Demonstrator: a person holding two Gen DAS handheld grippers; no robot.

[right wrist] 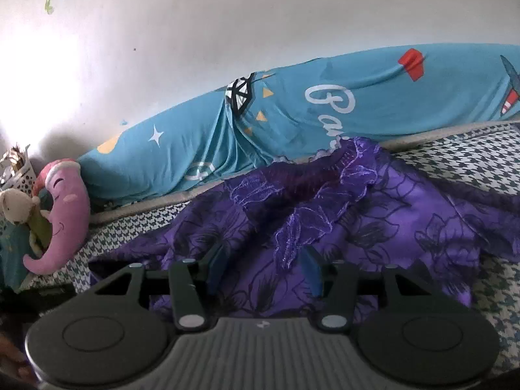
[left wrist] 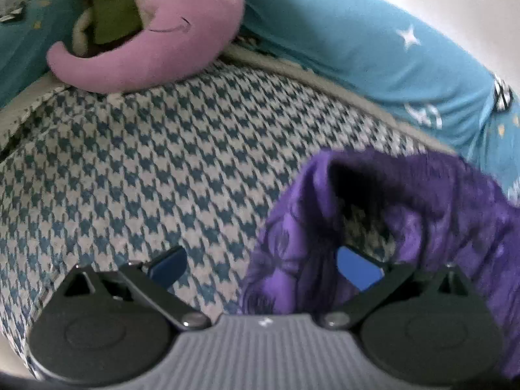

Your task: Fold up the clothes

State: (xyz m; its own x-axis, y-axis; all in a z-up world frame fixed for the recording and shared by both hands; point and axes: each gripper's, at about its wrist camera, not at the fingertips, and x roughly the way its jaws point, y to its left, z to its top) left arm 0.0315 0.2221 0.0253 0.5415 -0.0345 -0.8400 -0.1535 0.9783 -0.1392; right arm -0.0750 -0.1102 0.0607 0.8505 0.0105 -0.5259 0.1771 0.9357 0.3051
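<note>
A crumpled purple satin garment with dark floral print and lace trim (right wrist: pixel 341 214) lies on the bed covered in blue-and-white houndstooth fabric (left wrist: pixel 156 169), heaped toward the bed's far edge, where a long turquoise printed bolster (right wrist: pixel 292 120) runs along the white wall (right wrist: pixel 260 16). A pink crescent-moon plush hugging a small cream bear (left wrist: pixel 156 42) is seen at the far corner of the bed, well apart from the garment.

The left hand-held gripper (left wrist: pixel 263 266) is spread wide, one blue pad over bare houndstooth and the other against a raised fold of the purple cloth; nothing is pinched. The right hand-held gripper (right wrist: pixel 265 268) is held part open above the middle of the garment, its blue fingers (right wrist: pixel 310 273) on either side of a lace ridge, and no cloth appears to be clamped (the jaws stand clearly apart).

The garment is judged to be still unfolded and bunched, so spreading it flat seems to be the step in hand. It would be done well if hems or shoulder seams were sought rather than the lace, a single layer were taken at each side, and the cloth were drawn apart evenly toward the bed's near edge. Satin is likely to slip, so a firm, deep pinch is advised, and the lace should be spared from snagging.
</note>
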